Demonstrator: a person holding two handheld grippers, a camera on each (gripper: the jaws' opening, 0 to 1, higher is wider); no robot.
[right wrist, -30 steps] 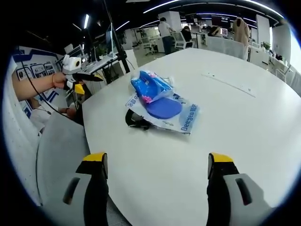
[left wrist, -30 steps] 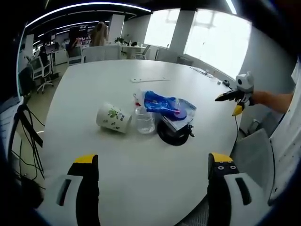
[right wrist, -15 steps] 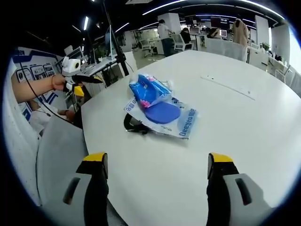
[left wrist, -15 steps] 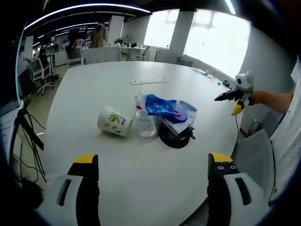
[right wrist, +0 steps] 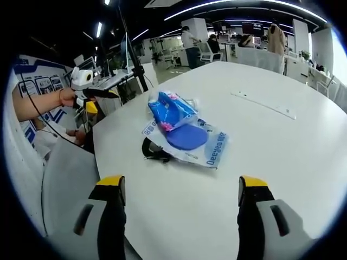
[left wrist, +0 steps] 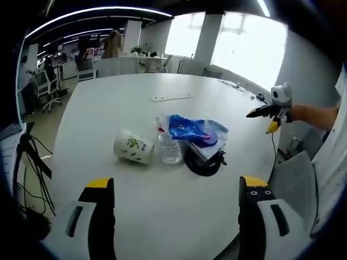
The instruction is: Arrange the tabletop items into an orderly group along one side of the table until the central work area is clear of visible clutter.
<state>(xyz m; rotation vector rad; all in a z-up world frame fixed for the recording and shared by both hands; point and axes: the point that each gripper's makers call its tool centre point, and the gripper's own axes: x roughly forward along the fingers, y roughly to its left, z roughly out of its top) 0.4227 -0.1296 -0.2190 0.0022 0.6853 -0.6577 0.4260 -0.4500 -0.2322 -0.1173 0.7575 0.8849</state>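
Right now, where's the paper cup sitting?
In the left gripper view the paper cup lies on its side on the white table, leftmost of the cluster, beside the clear glass.

the paper cup point(left wrist: 132, 147), clear jar point(left wrist: 171, 151) and blue packet point(left wrist: 193, 130) sit slightly lower in the left gripper view than a second ago, and likewise in the right gripper view; only the cameras have shifted, not the items.
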